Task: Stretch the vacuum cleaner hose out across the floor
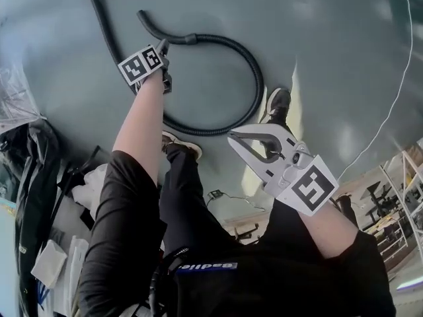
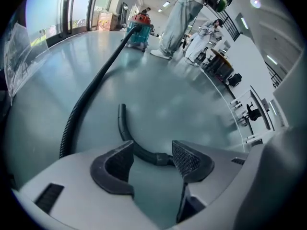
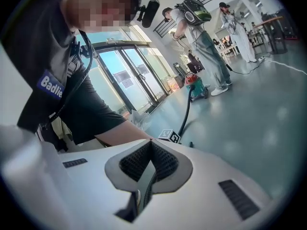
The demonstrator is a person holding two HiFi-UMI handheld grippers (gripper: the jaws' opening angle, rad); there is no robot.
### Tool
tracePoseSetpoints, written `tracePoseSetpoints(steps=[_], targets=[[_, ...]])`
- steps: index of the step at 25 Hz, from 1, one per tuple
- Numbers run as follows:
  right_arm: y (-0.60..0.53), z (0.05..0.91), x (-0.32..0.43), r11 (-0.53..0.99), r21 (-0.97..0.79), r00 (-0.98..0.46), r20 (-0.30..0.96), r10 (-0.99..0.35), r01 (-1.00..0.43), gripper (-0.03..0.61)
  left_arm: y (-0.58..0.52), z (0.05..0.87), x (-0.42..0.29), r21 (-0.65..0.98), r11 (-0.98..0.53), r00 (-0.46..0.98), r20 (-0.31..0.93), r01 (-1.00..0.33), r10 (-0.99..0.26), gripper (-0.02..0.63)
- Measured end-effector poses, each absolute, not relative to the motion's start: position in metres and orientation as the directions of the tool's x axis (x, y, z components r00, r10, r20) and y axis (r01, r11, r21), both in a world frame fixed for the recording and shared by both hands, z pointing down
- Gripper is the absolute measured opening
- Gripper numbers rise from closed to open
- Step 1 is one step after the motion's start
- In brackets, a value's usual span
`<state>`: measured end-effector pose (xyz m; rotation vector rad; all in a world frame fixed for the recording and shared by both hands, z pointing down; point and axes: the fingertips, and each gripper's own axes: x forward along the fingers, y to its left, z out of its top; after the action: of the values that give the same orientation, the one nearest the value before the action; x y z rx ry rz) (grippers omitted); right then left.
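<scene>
Left claw [image 2: 152, 158]: jaws apart and tilted down at the floor [image 1: 330, 45]. The hose's cuff [image 2: 162, 158] shows in the gap just past the pads [image 2: 188, 158]. Nothing presses on it, so nothing is gripped.
Right claw [image 3: 151, 152]: pads together with nothing between them. It is held above the floor, close to the person's body, and looks idle.
Hose [image 1: 254, 71]: lies on the floor in a loose loop. Its curved end piece [image 1: 153, 26] sits at the top, the ribbed part arcs round to the right, and it comes back under the left arm.
Far end: in the left gripper view the hose runs away across the floor to the vacuum cleaner [image 2: 140, 28], well apart from the person.
Shoe [image 1: 277, 104]: stands just outside the loop's right side, apparently clear of the hose.
Why this hold: the cuff is likely the best place to grip, being smooth and firm and close to the free end. Pulling there should undo the loop, with the cleaner acting as the anchor.
Step in hand: lining up on the cuff; the stretch itself is not yet begun.
Risk: a pinch on the ribbed part could slip.
</scene>
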<state>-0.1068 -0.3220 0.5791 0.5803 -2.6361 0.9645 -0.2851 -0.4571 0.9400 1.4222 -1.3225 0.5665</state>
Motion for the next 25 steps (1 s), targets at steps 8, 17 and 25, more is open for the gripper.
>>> tracePoseSetpoints(steps=[8,17,25], targets=[[-0.338,0.648,-0.079,0.691,-0.531,-0.863,0.405,-0.302,-0.490,0.003,-0.472,1.044,-0.298,0.270,0.266,0.169,0.922,-0.925,-0.348,0.261],[-0.337,0.667,-0.062,0.684,-0.515,-0.845,0.433,-0.313,-0.517,0.003,-0.482,1.101,-0.312,0.218,0.309,0.120,0.944,-0.926,-0.306,0.276],[-0.336,0.667,-0.054,0.680,-0.492,-0.825,0.460,-0.328,-0.544,0.003,-0.475,1.119,-0.312,0.214,0.326,0.125,0.954,-0.921,-0.273,0.290]])
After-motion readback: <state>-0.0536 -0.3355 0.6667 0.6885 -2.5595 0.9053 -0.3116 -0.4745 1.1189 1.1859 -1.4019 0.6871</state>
